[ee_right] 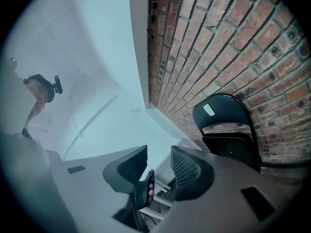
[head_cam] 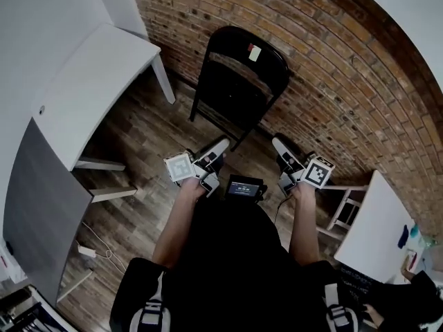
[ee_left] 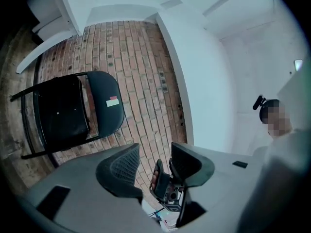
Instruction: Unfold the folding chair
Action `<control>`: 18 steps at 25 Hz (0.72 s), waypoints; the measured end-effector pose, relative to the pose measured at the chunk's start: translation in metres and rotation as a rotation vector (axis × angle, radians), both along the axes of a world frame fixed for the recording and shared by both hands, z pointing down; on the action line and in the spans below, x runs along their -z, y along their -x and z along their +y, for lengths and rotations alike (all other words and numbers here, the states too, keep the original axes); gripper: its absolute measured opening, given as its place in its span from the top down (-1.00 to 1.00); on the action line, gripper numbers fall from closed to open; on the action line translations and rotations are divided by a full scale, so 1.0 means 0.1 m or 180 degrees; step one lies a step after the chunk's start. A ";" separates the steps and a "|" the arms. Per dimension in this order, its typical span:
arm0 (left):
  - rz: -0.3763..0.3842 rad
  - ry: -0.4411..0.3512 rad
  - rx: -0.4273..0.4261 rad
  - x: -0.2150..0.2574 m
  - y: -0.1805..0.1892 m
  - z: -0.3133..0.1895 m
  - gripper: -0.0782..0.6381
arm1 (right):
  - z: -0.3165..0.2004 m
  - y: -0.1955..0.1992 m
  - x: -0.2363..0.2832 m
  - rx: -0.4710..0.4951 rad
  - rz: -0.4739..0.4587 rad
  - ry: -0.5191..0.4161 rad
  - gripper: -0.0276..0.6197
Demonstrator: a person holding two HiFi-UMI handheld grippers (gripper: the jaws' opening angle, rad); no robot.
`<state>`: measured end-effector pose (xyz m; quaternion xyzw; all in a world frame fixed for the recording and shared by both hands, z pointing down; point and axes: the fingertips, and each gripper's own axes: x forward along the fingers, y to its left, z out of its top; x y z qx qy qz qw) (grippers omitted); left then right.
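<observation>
The black folding chair (head_cam: 239, 81) stands on the wood floor against the brick wall, its seat lowered and a small sticker on its backrest. It also shows in the left gripper view (ee_left: 73, 110) and in the right gripper view (ee_right: 228, 130). My left gripper (head_cam: 216, 166) and my right gripper (head_cam: 280, 164) are held in front of my body, a short way back from the chair and touching nothing. Each faces inward toward the other. The left gripper (ee_left: 153, 166) is open with nothing between its pads, and so is the right gripper (ee_right: 158, 171).
A white table (head_cam: 90, 88) stands at the left, close to the chair. Another white table (head_cam: 370, 227) with small items is at the right. The brick wall (head_cam: 332, 61) runs behind the chair. A cable and plug (head_cam: 86, 251) lie on the floor at the left.
</observation>
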<state>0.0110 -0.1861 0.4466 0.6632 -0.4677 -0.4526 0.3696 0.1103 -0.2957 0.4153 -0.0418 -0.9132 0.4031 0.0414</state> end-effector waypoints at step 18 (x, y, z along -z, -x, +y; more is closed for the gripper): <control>0.0127 0.0251 -0.0074 -0.26 0.59 -0.88 0.17 | -1.29 0.73 -0.15 -0.0077 0.0531 -0.0739 0.39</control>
